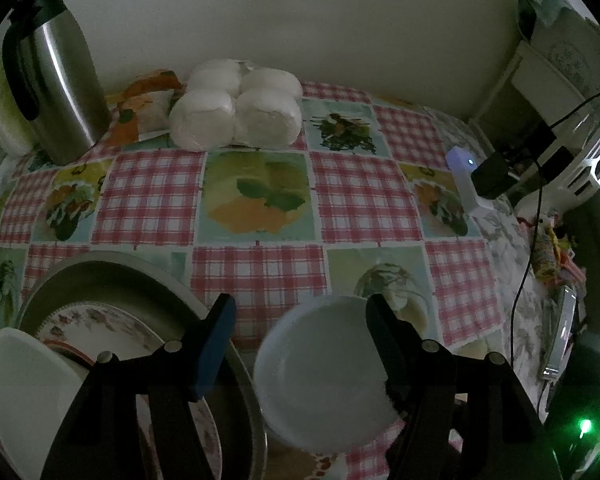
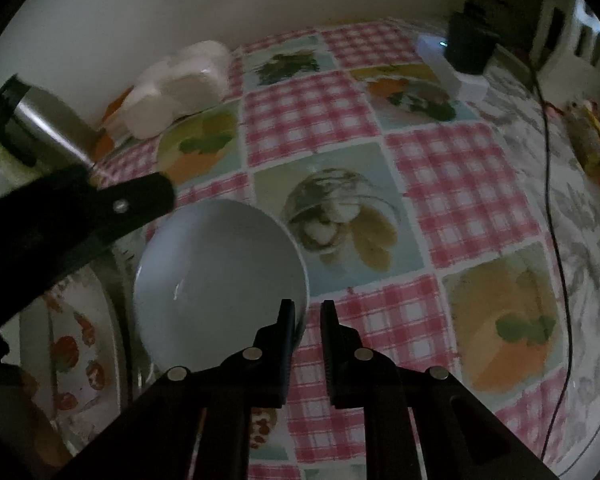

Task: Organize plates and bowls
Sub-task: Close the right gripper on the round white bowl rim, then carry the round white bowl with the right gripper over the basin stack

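Observation:
A white bowl (image 1: pixel 320 372) (image 2: pixel 220 276) hangs just above the checked tablecloth. My right gripper (image 2: pixel 307 312) is shut on its near rim. My left gripper (image 1: pixel 300 316) is open and empty above the bowl's left side, with its right finger over the bowl; one of its fingers (image 2: pixel 140 200) crosses the right wrist view. Left of the bowl stands a metal basin (image 1: pixel 140 276) (image 2: pixel 120 280) holding a flowered plate (image 1: pixel 100 320) (image 2: pixel 72 344) and a white dish (image 1: pixel 24 392) leaning in it.
A steel thermos jug (image 1: pixel 56 92) (image 2: pixel 40 128) and a pack of white rolls (image 1: pixel 236 112) (image 2: pixel 180 84) stand at the back by the wall. A white power strip with a black plug (image 1: pixel 480 176) (image 2: pixel 464 60) and a cable (image 2: pixel 556 216) lie at the right.

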### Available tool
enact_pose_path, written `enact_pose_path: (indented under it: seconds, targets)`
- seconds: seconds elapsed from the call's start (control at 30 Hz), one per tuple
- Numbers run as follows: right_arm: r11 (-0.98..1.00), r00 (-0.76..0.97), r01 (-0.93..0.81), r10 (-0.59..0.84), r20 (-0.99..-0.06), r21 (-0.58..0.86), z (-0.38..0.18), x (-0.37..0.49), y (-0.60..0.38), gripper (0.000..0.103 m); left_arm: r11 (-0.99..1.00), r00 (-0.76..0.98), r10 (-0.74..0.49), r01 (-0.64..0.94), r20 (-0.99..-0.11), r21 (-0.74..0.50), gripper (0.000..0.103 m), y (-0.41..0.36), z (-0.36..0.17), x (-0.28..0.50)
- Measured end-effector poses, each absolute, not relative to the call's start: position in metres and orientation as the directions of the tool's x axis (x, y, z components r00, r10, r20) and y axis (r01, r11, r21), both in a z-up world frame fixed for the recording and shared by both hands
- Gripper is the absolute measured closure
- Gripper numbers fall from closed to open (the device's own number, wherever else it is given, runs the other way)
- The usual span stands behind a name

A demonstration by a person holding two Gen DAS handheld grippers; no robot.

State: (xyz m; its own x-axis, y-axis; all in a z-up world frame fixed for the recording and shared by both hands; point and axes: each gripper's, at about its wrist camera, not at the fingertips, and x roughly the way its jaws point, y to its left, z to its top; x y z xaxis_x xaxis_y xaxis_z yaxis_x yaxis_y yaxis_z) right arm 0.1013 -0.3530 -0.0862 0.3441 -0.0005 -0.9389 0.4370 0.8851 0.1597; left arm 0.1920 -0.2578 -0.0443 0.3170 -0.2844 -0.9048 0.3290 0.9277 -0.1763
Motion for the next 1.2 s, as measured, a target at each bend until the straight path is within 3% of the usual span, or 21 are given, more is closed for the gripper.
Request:
enact_pose_path:
  seconds: [0.83, 0.9, 1.2]
  targets:
    - [0.785, 0.326, 0.583, 0.011, -0.945, 0.210, -0.098, 0.076, -0.411, 0.089, 0.889, 0.206, -0.249, 0.437, -0.946, -0.139, 0.035, -0.297, -0.084, 0.170]
    - [0.783, 0.327, 0.583, 0.015, -0.945, 0.214, -0.098, 0.074, -0.412, 0.089, 0.887, 0.199, -0.244, 0.442, -0.949, -0.135, 0.045, -0.298, -0.087, 0.169]
    - [0.779, 0.323, 0.583, 0.042, -0.946, 0.233, -0.106, 0.077, -0.411, 0.089, 0.882, 0.197, -0.186, 0.466, -0.962, -0.075, 0.061, -0.305, -0.104, 0.163]
